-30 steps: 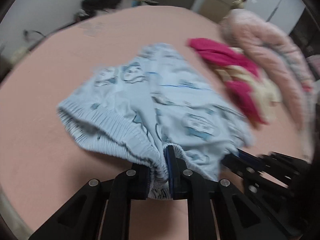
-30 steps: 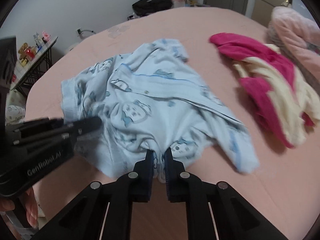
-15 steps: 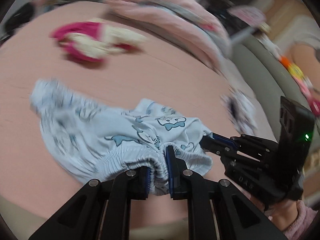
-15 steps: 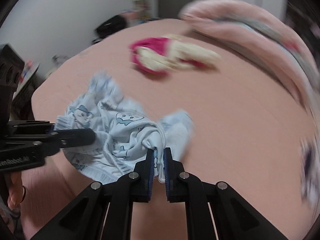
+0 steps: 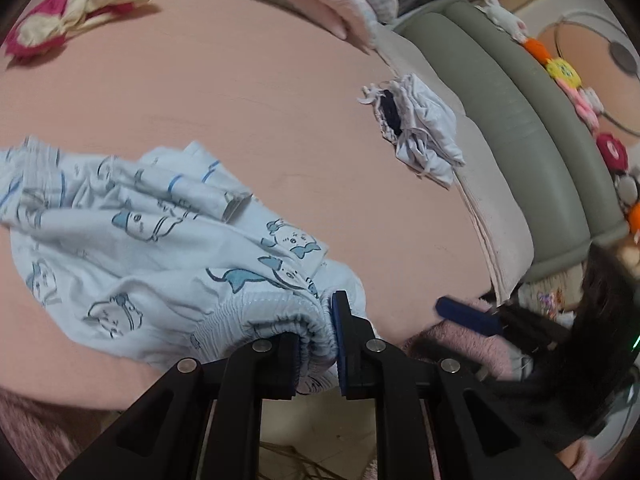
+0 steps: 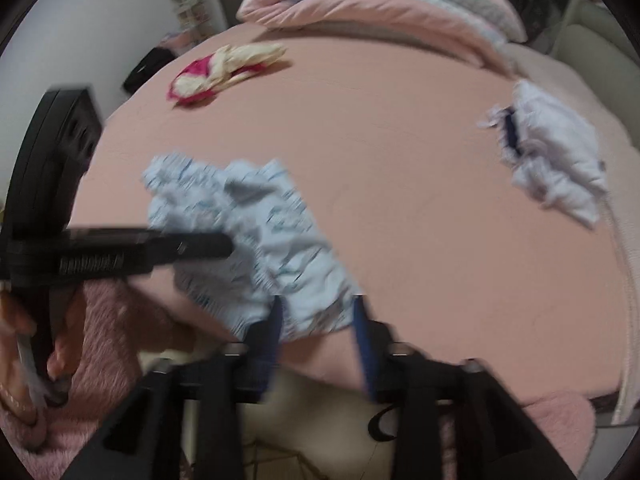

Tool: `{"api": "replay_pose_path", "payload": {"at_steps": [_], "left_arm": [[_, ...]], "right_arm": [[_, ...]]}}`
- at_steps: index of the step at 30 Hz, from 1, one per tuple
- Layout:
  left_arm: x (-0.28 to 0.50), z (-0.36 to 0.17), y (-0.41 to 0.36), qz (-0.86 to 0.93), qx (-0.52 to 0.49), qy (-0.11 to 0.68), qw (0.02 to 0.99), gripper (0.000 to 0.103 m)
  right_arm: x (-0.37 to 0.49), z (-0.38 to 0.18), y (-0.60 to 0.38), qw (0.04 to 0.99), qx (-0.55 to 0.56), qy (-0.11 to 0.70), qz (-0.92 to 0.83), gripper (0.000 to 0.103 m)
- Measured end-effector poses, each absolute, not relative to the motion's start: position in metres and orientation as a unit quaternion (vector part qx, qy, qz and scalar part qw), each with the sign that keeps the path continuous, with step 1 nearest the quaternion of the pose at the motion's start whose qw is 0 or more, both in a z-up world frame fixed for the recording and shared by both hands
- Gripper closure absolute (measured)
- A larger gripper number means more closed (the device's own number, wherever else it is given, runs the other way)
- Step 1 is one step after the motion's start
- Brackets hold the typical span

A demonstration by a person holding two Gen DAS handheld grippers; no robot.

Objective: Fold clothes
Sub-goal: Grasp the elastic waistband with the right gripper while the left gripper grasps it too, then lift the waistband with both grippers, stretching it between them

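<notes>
My left gripper (image 5: 316, 340) pinches the pajama top (image 5: 160, 256) by its gathered hem to anchor it; my right gripper (image 6: 318, 334) gapes wide, holding nothing.

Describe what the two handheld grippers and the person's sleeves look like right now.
Both are black, angular frames with silver bolts and blue finger pads. The left gripper carries white lettering on its side, blurred here. The right gripper shows a green light on its body. Sleeves are fuzzy pink.

Bed centre (image 6: 380, 152) clear; white garment (image 6: 552, 168) right, pillow (image 6: 380, 0) far.
</notes>
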State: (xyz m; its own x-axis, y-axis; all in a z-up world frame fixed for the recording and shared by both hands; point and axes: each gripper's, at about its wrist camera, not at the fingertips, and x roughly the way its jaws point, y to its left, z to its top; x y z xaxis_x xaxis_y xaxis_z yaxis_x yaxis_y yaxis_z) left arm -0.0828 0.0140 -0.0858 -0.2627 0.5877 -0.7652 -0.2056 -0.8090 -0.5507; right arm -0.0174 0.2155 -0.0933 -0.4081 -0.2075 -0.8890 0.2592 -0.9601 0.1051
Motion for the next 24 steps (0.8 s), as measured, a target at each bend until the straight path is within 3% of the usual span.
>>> {"api": "replay_pose_path", "payload": {"at_steps": [6,8,9,13,15,18,24], "left_arm": [[-0.071,-0.085,0.003,0.781,-0.552,-0.178,0.232,0.091],[-0.069,-0.087,0.0,0.778,-0.559,-0.179,0.226,0.084],[-0.067,-0.09,-0.003,0.771,-0.567,-0.182,0.225,0.083],[-0.06,-0.093,-0.009,0.779,-0.571,-0.154,0.207,0.078],[-0.057,-0.095,-0.012,0.783,-0.573,-0.139,0.197,0.078],[-0.052,-0.098,-0.016,0.788,-0.575,-0.118,0.185,0.078],[-0.045,-0.124,0.014,0.796,-0.583,-0.03,0.161,0.078]], "right_arm": [[-0.03,-0.131,0.191,0.164,0.539,0.051,-0.825,0.058],[-0.046,-0.149,0.188,0.126,0.544,0.088,-0.825,0.075],[-0.052,-0.15,0.192,0.118,0.543,0.081,-0.828,0.089],[-0.06,-0.121,0.214,0.047,0.487,0.074,-0.869,0.097],[-0.057,-0.099,0.223,0.005,0.447,0.096,-0.889,0.097],[-0.055,-0.075,0.239,0.008,0.431,0.066,-0.9,0.097],[-0.048,-0.083,0.243,0.004,0.434,0.056,-0.899,0.097]]}}
